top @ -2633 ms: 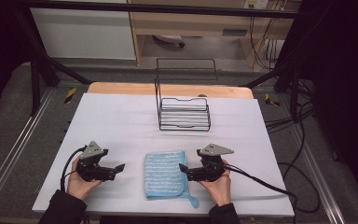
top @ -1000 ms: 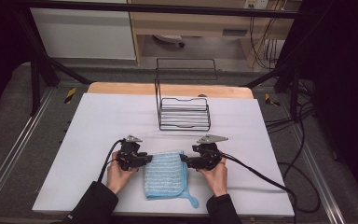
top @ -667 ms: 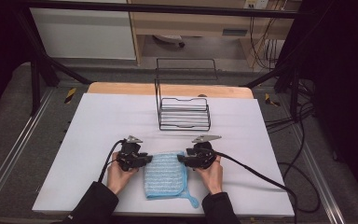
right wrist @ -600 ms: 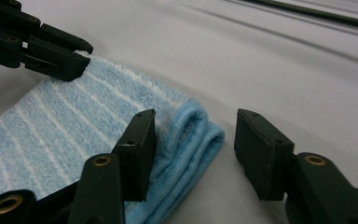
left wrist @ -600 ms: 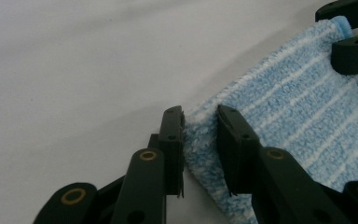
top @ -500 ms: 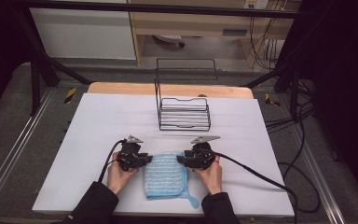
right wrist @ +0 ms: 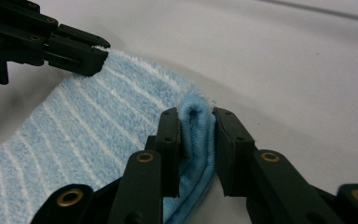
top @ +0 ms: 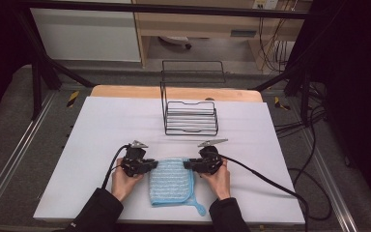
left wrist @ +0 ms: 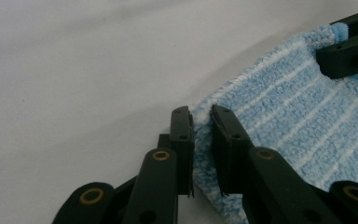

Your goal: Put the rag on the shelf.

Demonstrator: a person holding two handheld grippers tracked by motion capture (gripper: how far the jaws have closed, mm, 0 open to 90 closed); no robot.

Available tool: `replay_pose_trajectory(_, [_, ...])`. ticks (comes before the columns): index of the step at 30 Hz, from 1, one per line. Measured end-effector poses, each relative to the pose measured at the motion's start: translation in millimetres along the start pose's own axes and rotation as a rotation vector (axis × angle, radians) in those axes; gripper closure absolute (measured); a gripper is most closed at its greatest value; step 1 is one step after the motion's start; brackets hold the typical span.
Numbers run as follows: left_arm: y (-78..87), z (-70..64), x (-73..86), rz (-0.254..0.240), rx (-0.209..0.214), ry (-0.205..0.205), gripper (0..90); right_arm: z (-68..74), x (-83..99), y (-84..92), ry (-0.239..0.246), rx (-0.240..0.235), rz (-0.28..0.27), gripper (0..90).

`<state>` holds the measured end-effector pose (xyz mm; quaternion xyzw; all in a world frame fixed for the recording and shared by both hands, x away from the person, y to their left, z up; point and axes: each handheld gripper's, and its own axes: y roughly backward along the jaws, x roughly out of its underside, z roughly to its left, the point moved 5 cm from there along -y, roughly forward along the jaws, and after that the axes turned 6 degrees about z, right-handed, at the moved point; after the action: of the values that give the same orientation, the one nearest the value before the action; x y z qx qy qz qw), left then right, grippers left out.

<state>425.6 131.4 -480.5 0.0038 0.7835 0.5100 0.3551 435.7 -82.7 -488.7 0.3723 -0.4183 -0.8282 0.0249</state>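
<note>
**A:** Left gripper view first: what sits between the fingers?

**B:** The left gripper [left wrist: 201, 119] has its jaws pinched on the near corner of the blue towel [left wrist: 303, 135], fabric squeezed between the two fingertips. Past them, along the same edge, the other gripper's black jaws bite the far corner.

**A:** And the right gripper [right wrist: 196, 122]?

**B:** Clamped on a bunched fold of towel that bulges up between its fingers [right wrist: 170, 135].

**A:** From the high view?

**B:** Both hands sit at the near edge of the white table [top: 101, 130], the towel stretched between the two grippers. Well beyond the fingertips stands a black wire rack [top: 190, 116].
</note>
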Motion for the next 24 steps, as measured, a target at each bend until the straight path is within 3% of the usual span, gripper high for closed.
replay_pose_trajectory(11, [4.7, -1.3, -0.7, -0.034, 0.002, -0.005, 81.2, 3.7, 0.0, 4.8, -0.009, 0.020, -0.032, 78.2])
replay_pose_trajectory(24, [27.7, -8.1, -4.5, -0.130, 0.018, -0.022, 81.0, 18.6, -3.0, 26.4, 0.024, 0.021, -0.124, 78.2])
